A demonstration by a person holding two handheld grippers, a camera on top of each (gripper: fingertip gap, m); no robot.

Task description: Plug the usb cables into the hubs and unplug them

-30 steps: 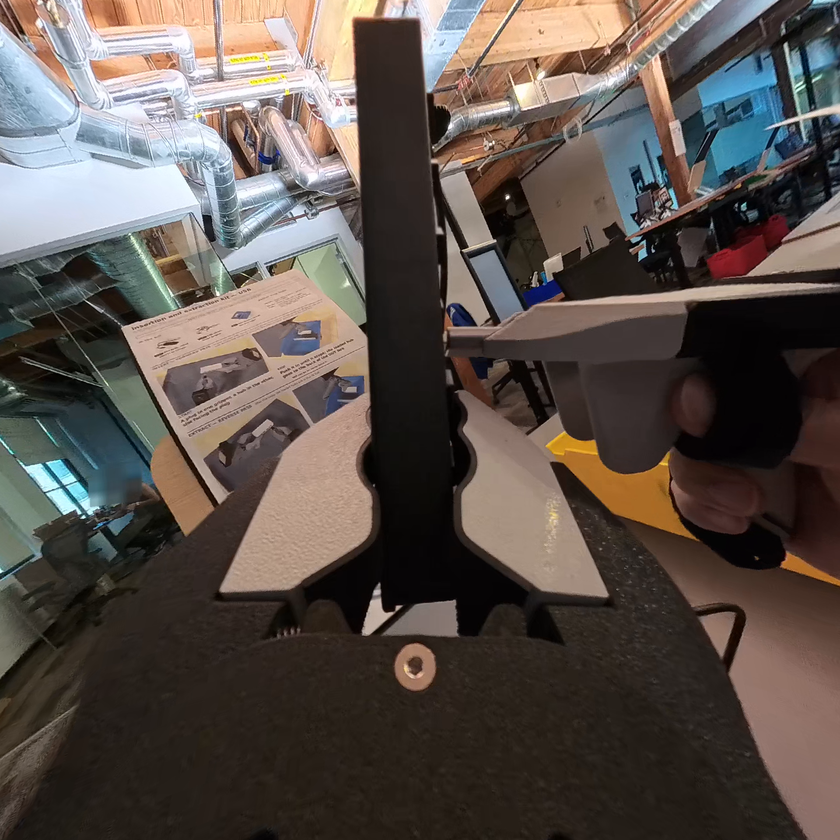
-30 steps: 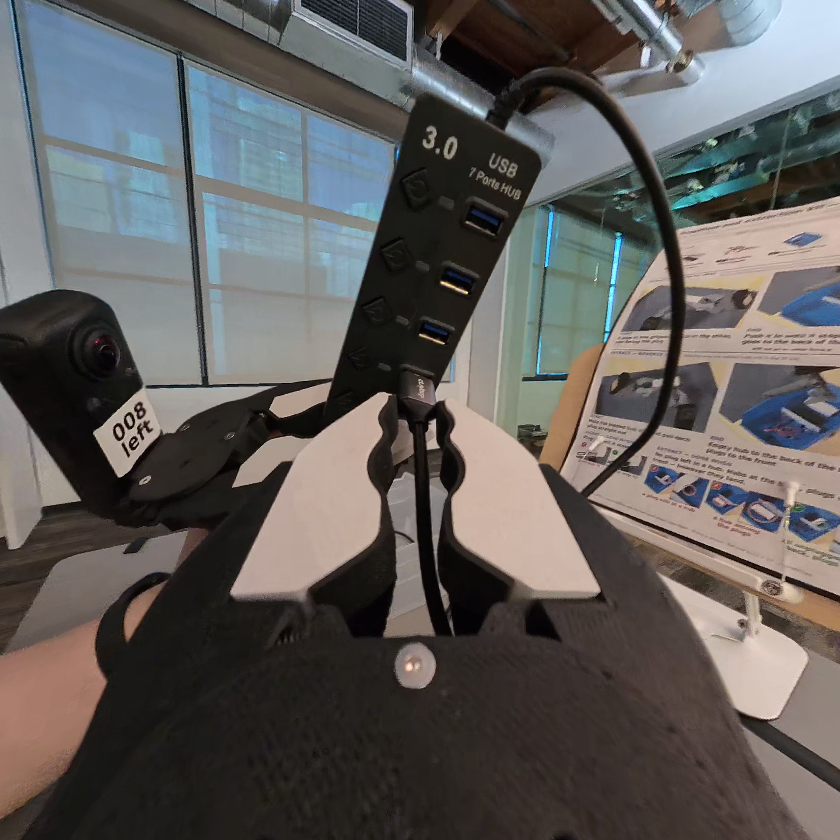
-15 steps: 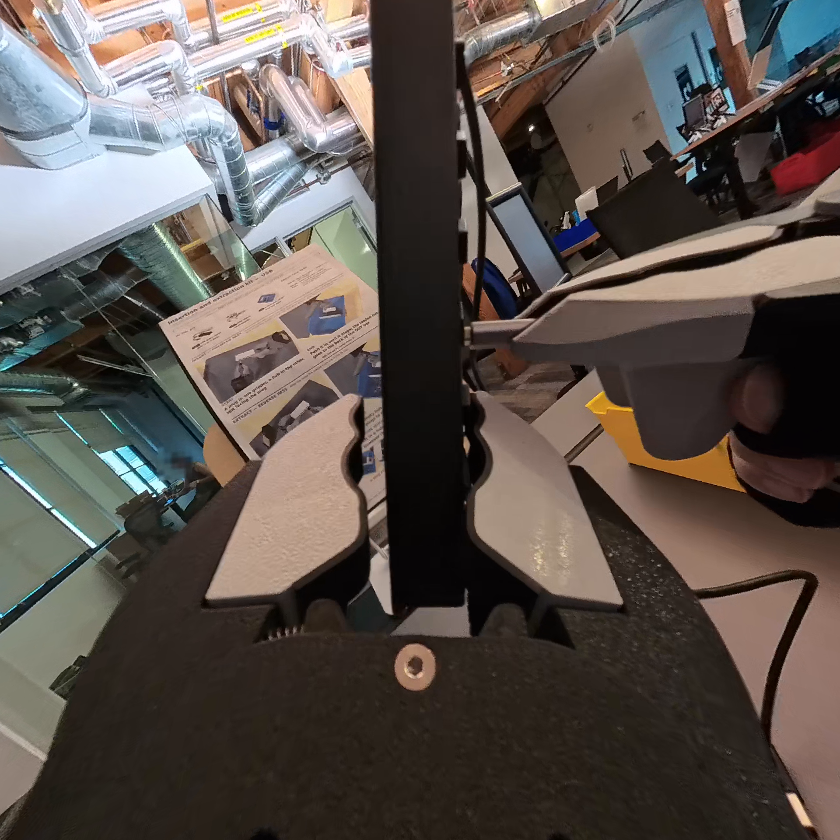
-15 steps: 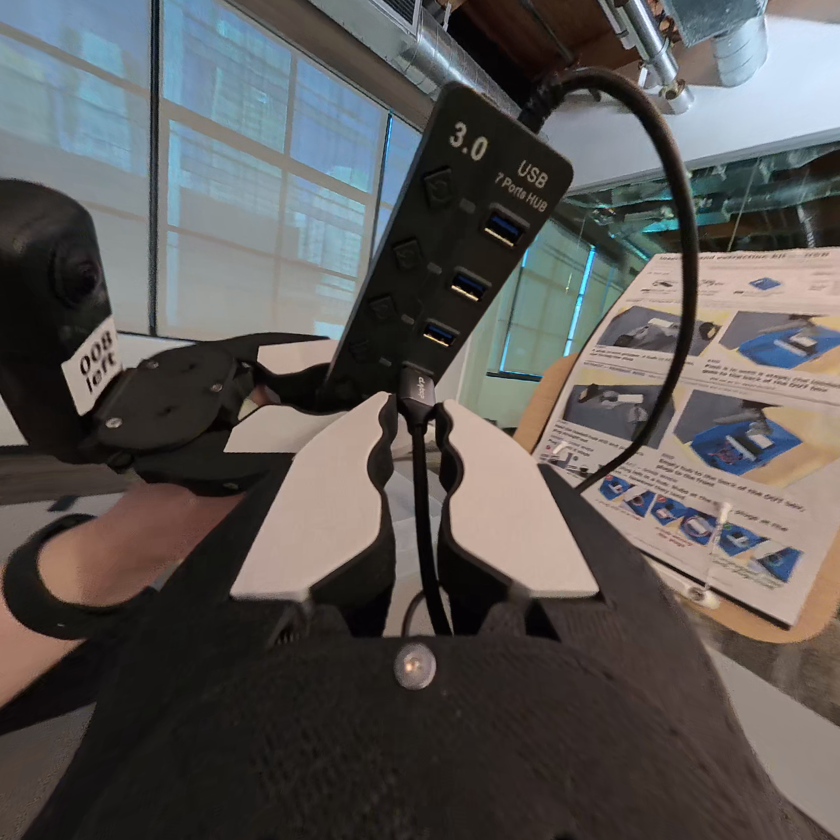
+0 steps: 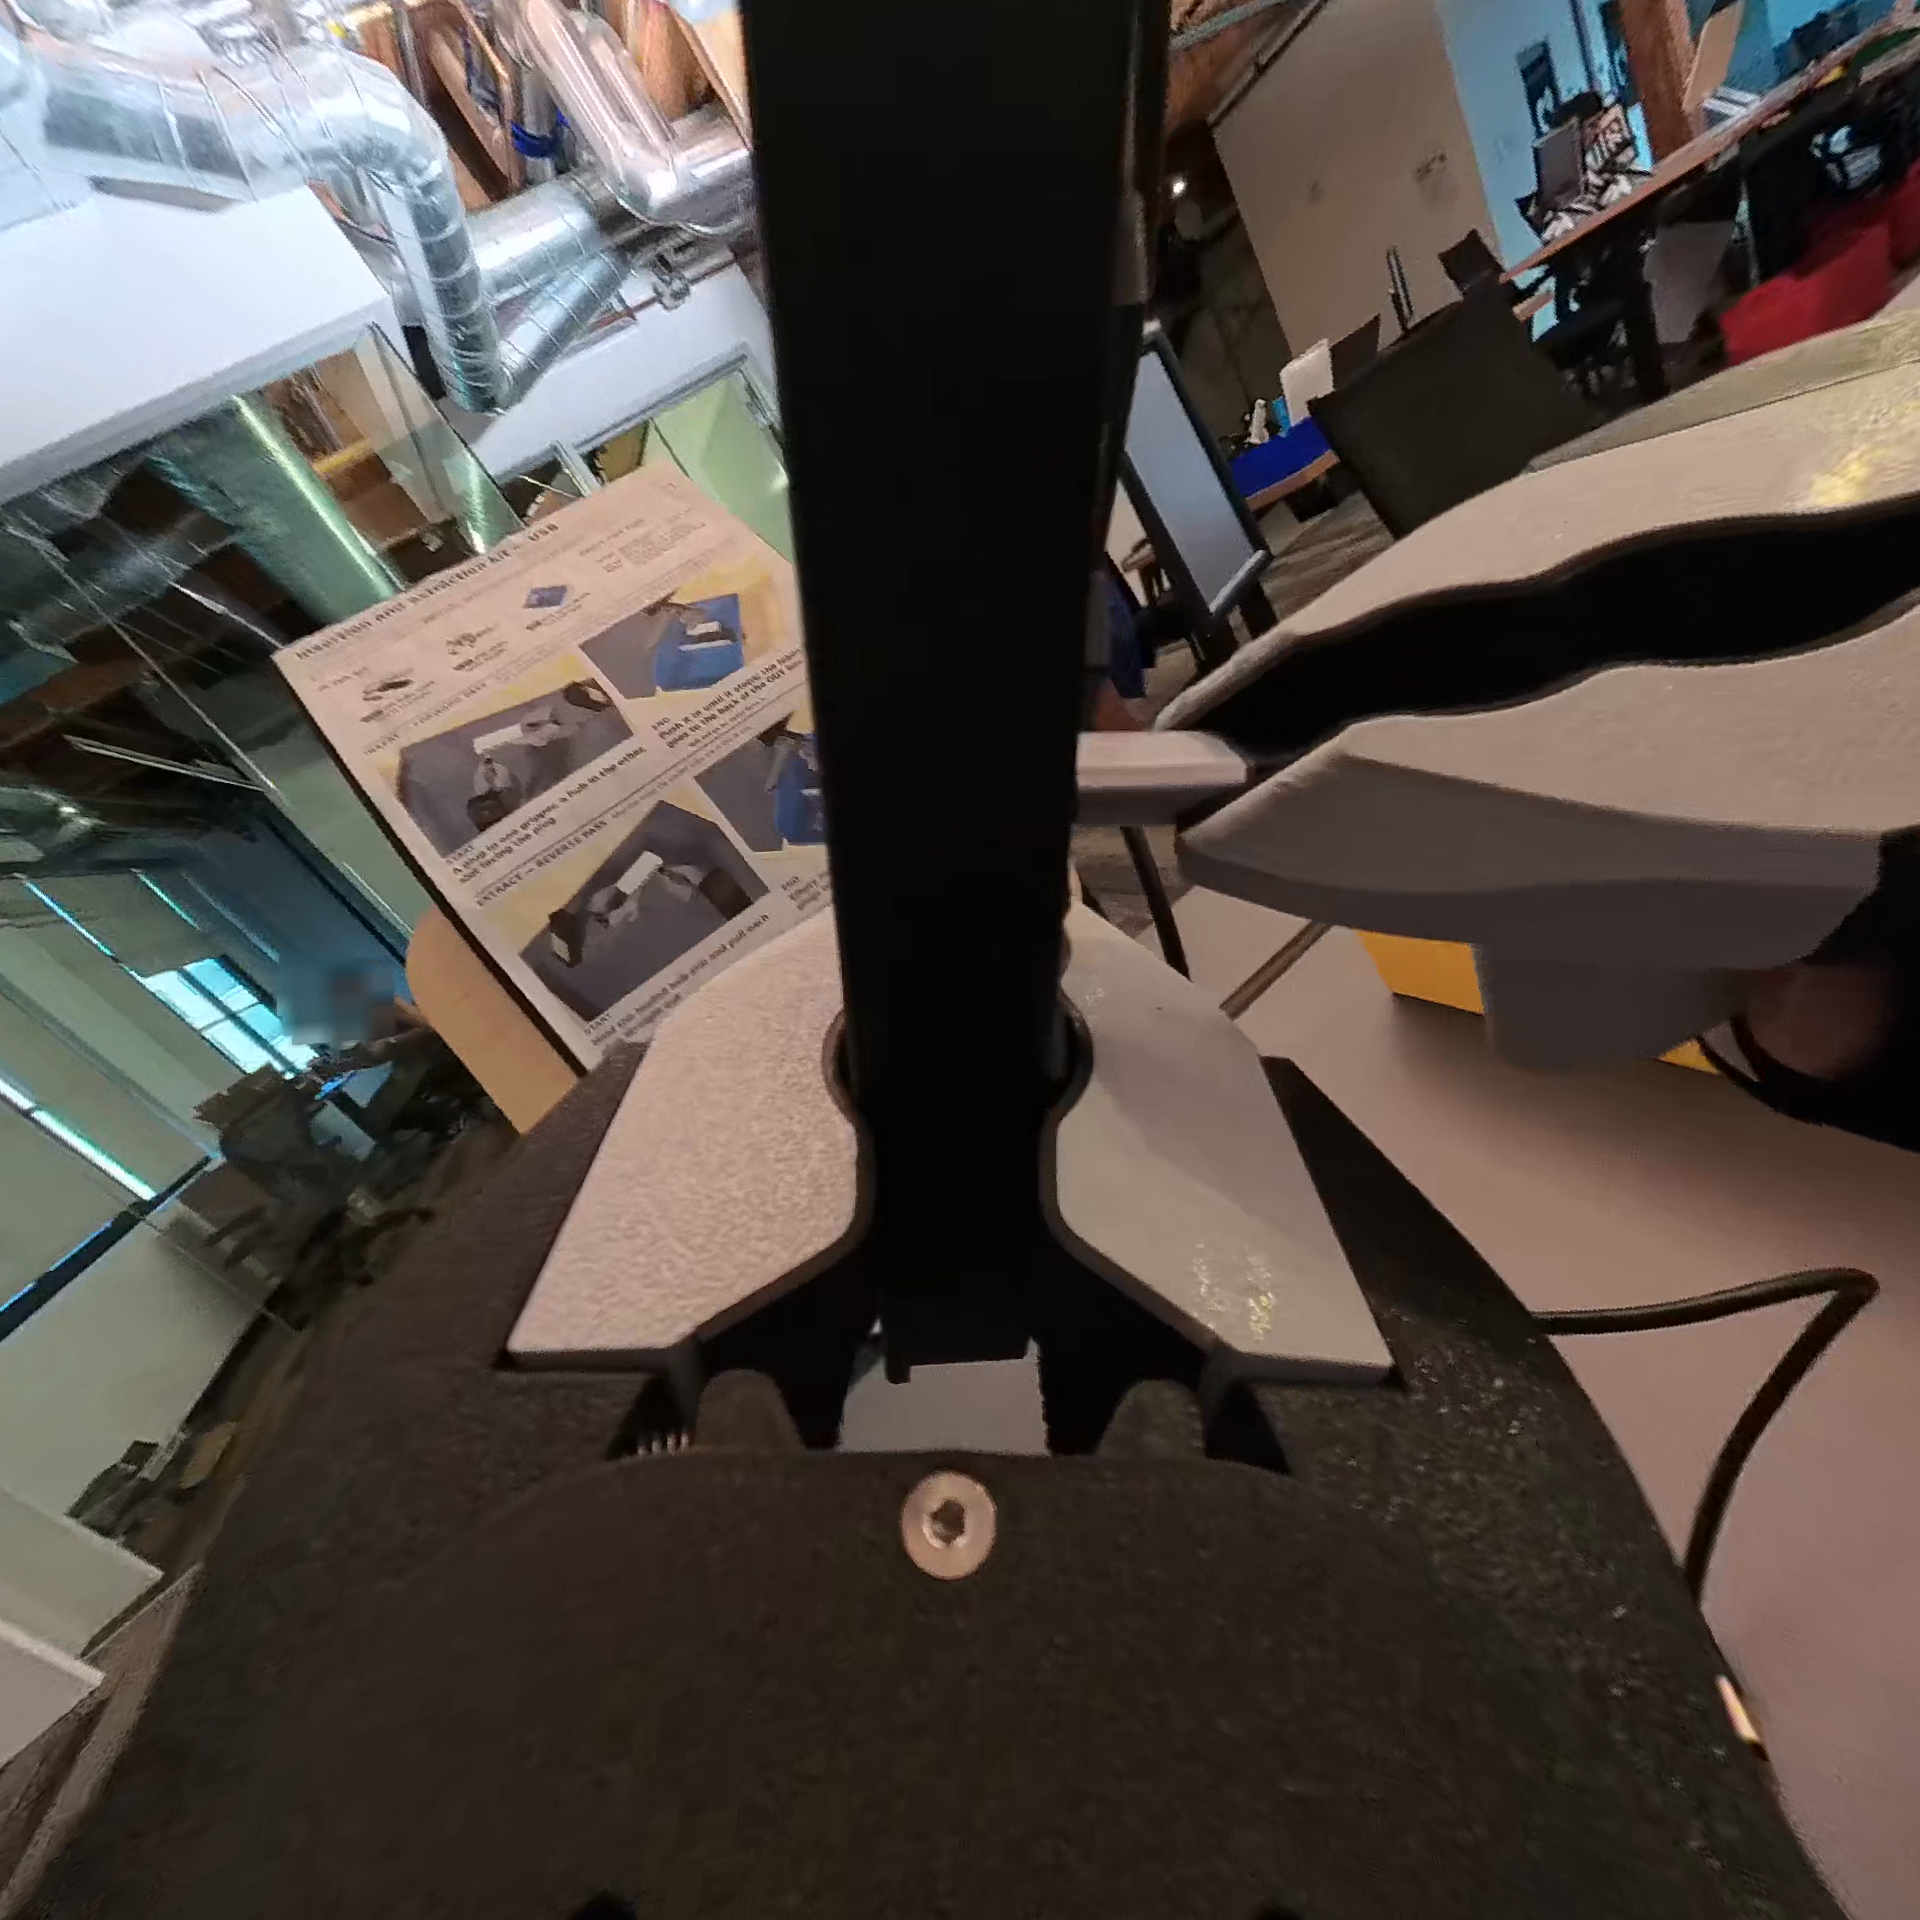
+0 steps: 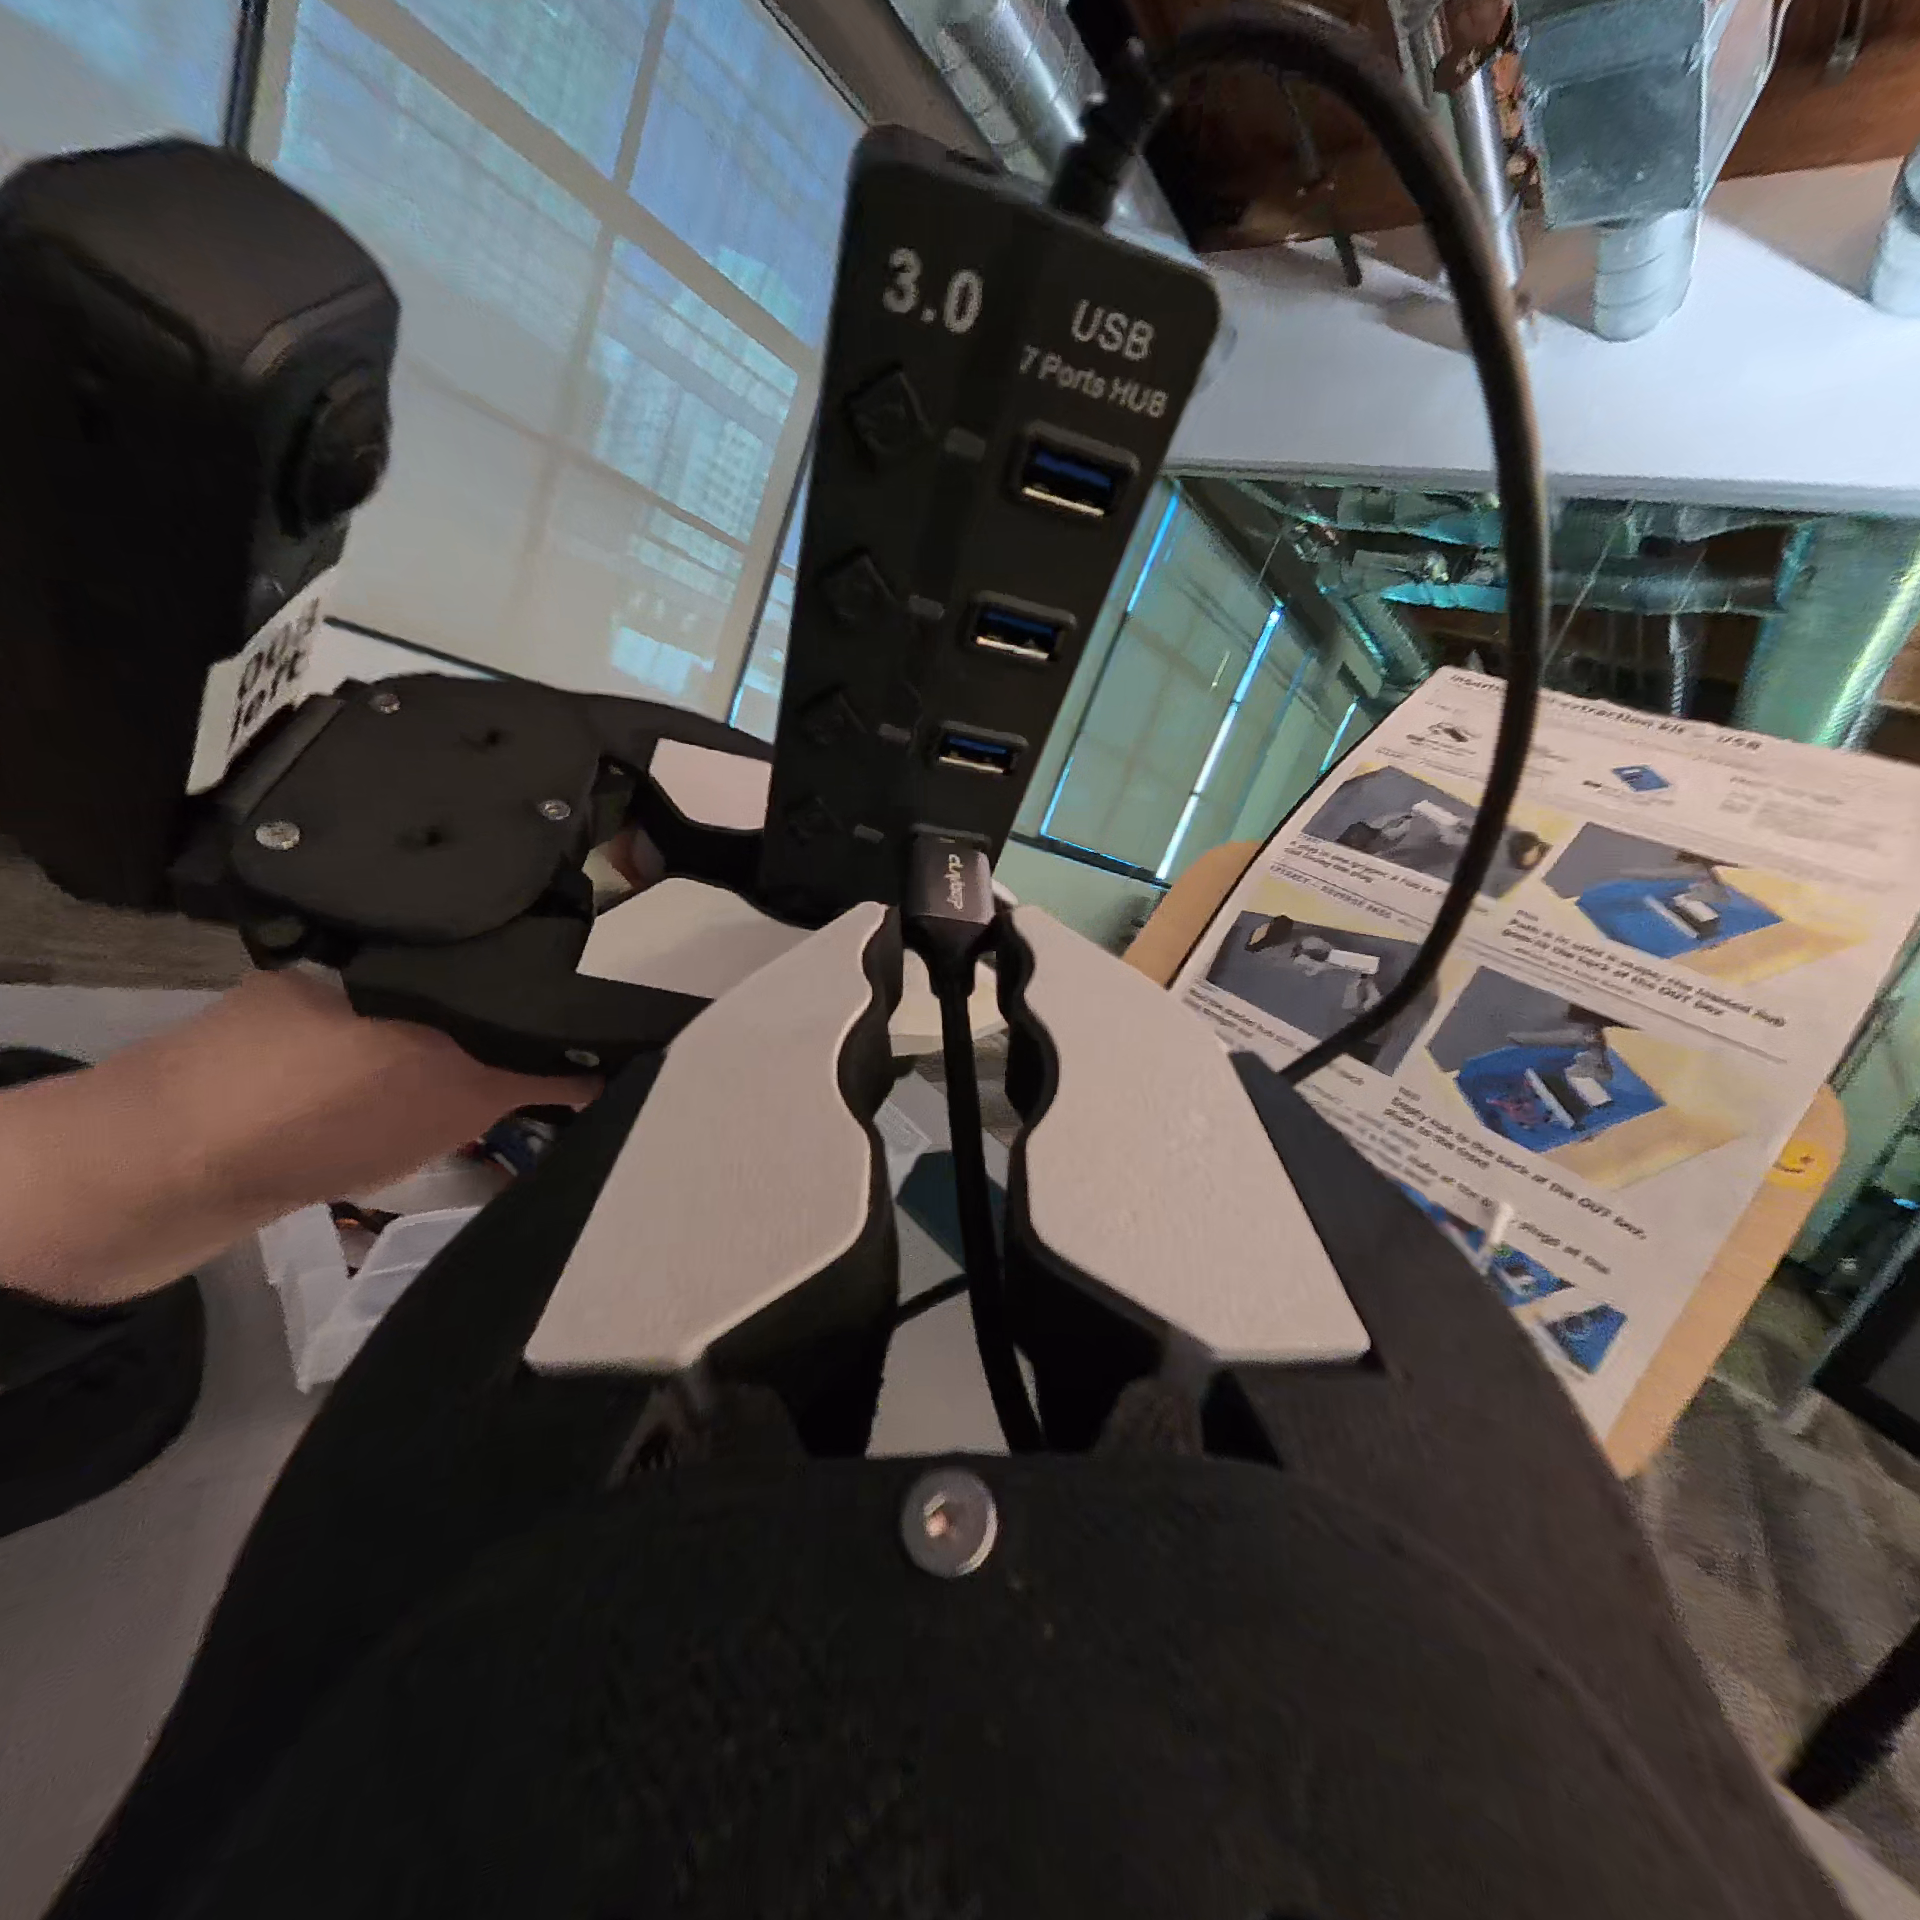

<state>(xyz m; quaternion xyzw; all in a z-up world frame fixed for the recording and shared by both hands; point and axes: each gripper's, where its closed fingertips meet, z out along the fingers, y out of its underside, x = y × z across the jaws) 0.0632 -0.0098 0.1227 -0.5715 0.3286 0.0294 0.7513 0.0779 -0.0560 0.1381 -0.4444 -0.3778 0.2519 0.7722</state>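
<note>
Hub (image 6: 966,582) is the landmark: a long black strip with a row of ports, held upright off the table, its lower end clamped between the jaws of the left gripper (image 5: 951,1049), which is closed narrow on it; the plug (image 6: 948,883) of a black cable (image 6: 971,1143) sits at the fourth port down the hub, just below three empty blue ports, and the right gripper (image 6: 945,935) is closed on the plug's rear end, with the cable running back between its fingers (image 6: 748,1122). Whether the step in hand is the last push in or the start of the pull out I cannot tell; either way I judge that the plug should travel straight along the port's axis, square to the hub's face, with no twisting or levering; the left gripper needs to brace the hub against that force, since it is held only at one end and could pivot; the hub's own thick lead (image 6: 1496,520), looping from its top end down beside it, should be kept from snagging. Seen from the right wrist, the hub shows its face, ports, side buttons and the plug's seat, with an instruction sheet (image 6: 1538,997) behind it; from the left wrist only the hub's narrow edge shows, but that view reveals bare metal (image 5: 1153,764) of the plug between the hub and the right gripper's tips, so I judge the plug not fully seated.
</note>
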